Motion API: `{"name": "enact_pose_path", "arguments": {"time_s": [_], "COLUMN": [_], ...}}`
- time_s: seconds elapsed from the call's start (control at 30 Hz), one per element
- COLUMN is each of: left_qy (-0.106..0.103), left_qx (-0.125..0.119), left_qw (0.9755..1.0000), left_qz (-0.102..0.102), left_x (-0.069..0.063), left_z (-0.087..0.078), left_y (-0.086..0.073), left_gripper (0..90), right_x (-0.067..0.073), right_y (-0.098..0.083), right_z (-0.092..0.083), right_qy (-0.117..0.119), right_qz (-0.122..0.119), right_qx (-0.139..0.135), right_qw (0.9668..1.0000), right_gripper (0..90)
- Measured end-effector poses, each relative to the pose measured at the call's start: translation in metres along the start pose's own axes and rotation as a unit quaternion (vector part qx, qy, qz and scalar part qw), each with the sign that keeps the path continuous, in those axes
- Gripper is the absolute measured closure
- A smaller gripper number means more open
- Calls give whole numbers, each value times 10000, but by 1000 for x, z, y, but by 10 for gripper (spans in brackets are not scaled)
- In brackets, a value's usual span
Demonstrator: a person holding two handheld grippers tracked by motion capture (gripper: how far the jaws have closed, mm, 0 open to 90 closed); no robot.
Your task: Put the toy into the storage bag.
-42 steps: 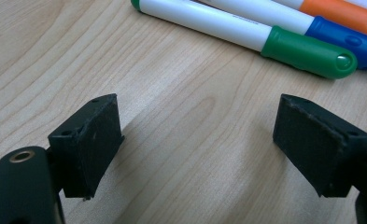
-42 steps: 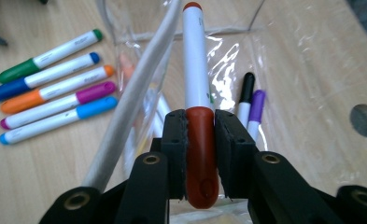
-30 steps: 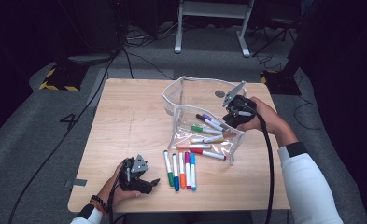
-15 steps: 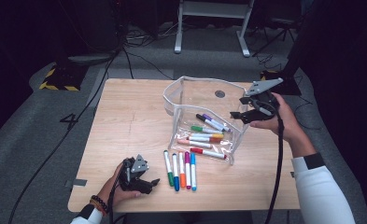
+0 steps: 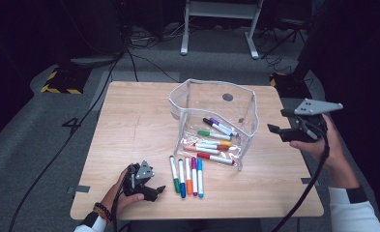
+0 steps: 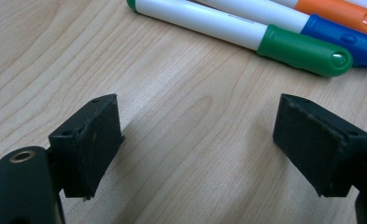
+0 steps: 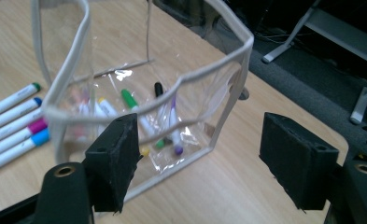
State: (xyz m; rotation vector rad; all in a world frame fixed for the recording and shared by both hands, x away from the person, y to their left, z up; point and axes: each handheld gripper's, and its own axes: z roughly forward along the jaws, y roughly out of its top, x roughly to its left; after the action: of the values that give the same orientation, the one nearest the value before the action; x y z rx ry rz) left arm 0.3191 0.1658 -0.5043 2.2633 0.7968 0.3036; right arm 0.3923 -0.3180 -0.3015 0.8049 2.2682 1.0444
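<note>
A clear plastic pouch (image 5: pixel 248 104) stands open on the wooden table (image 5: pixel 129 125), with several markers (image 5: pixel 211 140) lying inside. Several more markers (image 5: pixel 186 176) lie in a row in front of it. My left gripper (image 5: pixel 159 189) rests on the table just left of that row. It is open (image 6: pixel 197 140) over bare wood, with the green-capped marker (image 6: pixel 307 51) just beyond its pads. My right gripper (image 5: pixel 276 121) hangs in the air to the right of the pouch. Its jaws have just been opening, and it stands open (image 7: pixel 209 154) with nothing between them. The pouch (image 7: pixel 148 107) lies beyond them.
The table's right edge (image 5: pixel 294 145) runs under my right hand. On the dark floor behind the table are cables (image 5: pixel 129 48), a white metal stand (image 5: pixel 221 19) and a yellow-black striped block (image 5: pixel 62 79). Bare wood lies left of the pouch.
My right gripper has drawn away from the pouch's right rim, out to the right and slightly up, and its jaws have spread wide. The left gripper and the markers have stayed put.
</note>
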Motion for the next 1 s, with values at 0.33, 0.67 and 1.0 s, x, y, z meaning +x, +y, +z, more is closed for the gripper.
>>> {"name": "enact_pose_path", "arguments": {"time_s": [0.33, 0.67, 1.0], "left_qy": [16, 38, 146], "left_qx": [-3, -3, 43], "left_qw": [10000, 10000, 9998], "left_qz": [-37, -48, -160], "left_x": [-1, -2, 0], "left_z": [0, 0, 2], "left_y": [0, 0, 1], "left_gripper": [155, 156, 119], "right_x": [39, 87, 159], "right_y": [-93, -120, -100], "right_z": [15, 33, 96], "right_qy": [298, 789, 1596], "right_qz": [305, 345, -242], "right_qx": [122, -90, 200], "right_qw": [9990, 9962, 9867], "right_gripper": [363, 354, 362]}}
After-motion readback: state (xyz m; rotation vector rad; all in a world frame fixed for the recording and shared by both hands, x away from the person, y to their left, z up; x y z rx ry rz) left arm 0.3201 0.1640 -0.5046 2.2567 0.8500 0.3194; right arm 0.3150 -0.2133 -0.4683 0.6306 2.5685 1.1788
